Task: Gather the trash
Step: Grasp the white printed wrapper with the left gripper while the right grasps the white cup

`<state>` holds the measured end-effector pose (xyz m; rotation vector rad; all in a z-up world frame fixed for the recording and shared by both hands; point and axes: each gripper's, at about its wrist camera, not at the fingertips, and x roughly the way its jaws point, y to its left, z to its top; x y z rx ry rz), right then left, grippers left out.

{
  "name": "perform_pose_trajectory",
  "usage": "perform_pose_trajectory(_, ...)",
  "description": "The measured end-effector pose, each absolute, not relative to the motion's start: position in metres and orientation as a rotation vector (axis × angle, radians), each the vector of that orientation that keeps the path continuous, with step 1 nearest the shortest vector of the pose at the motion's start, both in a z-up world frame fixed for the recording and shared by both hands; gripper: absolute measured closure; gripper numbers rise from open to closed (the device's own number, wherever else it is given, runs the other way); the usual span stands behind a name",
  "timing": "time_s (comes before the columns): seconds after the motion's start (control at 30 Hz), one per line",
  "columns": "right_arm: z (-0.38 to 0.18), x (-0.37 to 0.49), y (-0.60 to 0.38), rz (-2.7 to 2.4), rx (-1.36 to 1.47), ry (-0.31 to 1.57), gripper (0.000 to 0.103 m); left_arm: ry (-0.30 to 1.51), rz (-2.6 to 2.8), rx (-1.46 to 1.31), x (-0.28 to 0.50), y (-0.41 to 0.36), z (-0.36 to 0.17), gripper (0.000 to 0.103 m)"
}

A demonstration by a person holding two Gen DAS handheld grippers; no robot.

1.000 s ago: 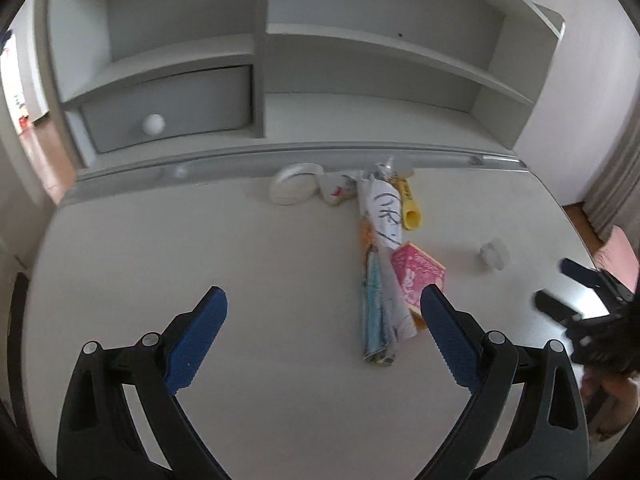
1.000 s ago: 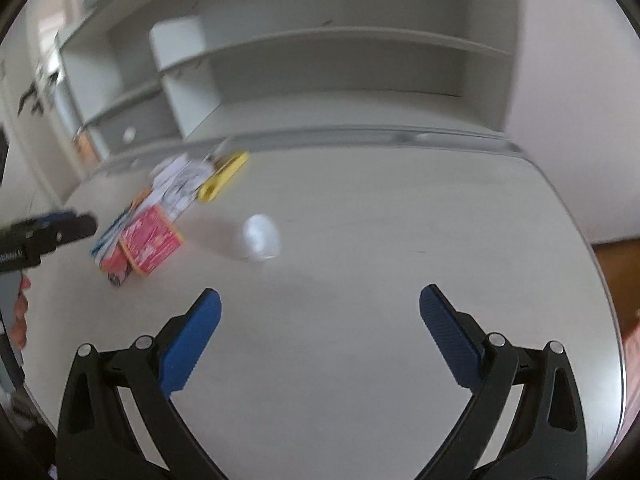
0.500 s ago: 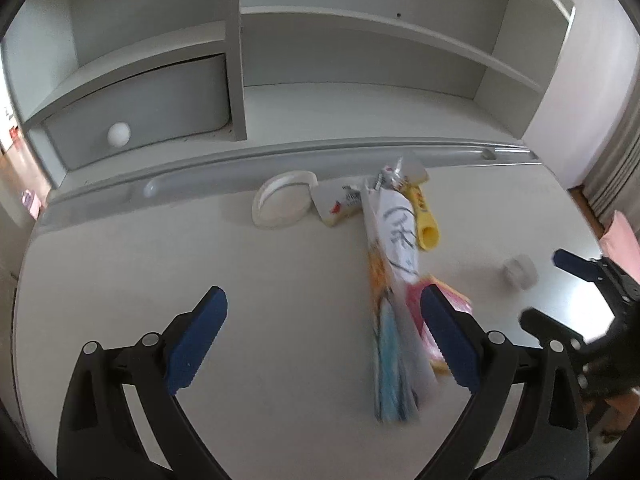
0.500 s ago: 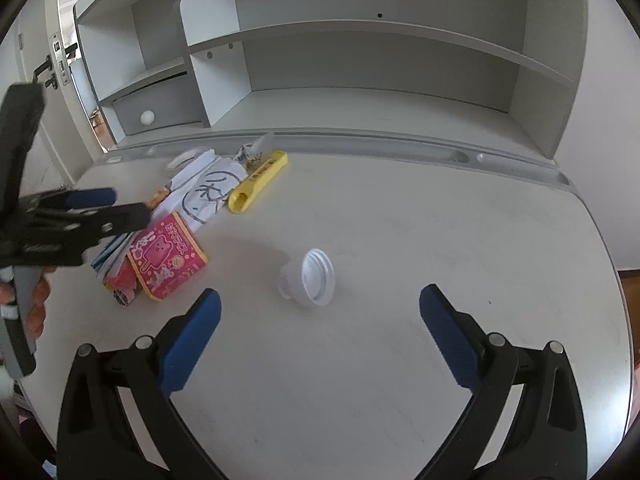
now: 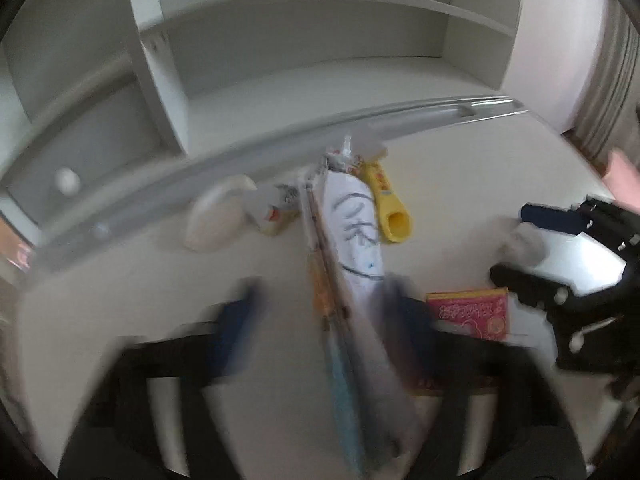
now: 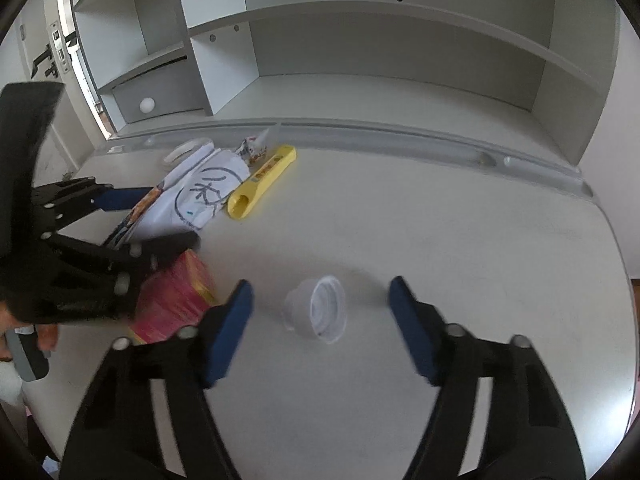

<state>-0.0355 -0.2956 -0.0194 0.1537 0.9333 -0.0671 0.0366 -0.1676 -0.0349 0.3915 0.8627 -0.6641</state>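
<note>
Home study/bedrm, white desk (image 6: pixel 440 220) w/ shelf hutch (image 6: pixel 360 40), small drawer (image 6: pixel 160 100), curtain (image 5: pixel 616 60)

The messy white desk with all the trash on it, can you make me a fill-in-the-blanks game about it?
1. The small clear plastic cup lies between the blue pads of the ____ gripper.
2. The long plastic tube beside the scribbled white paper is coloured ____.
3. The pink snack box lies on the white ____.

Missing words: right; yellow; desk
</note>
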Motion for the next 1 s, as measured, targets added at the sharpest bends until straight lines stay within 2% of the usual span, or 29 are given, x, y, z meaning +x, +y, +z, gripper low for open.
perform_pose_trajectory(0.03, -0.019, -0.034, -0.294, -0.072, 0.139, 0.932, 0.064, 0.868, -0.67, 0.373, 0.036, -0.166, -0.034, 0.08)
perform_pose_trajectory(0.07, -0.019, -0.034, -0.293, -0.067, 0.133, 0.928, 0.072, 0.87, -0.676, 0.369, 0.035, -0.164, -0.034, 0.08)
perform_pose_trajectory(0.63, -0.011, -0.044, -0.293, -0.1, 0.121, 0.861, 0.072, 0.829, -0.642, 0.303, 0.025, -0.143, -0.007, 0.081)
perform_pose_trajectory(1.0, 0.001, -0.069, -0.295, -0.047, 0.215, 0.834, 0.072, 0.782, -0.653, 0.308, 0.003, -0.148, 0.011, 0.081)
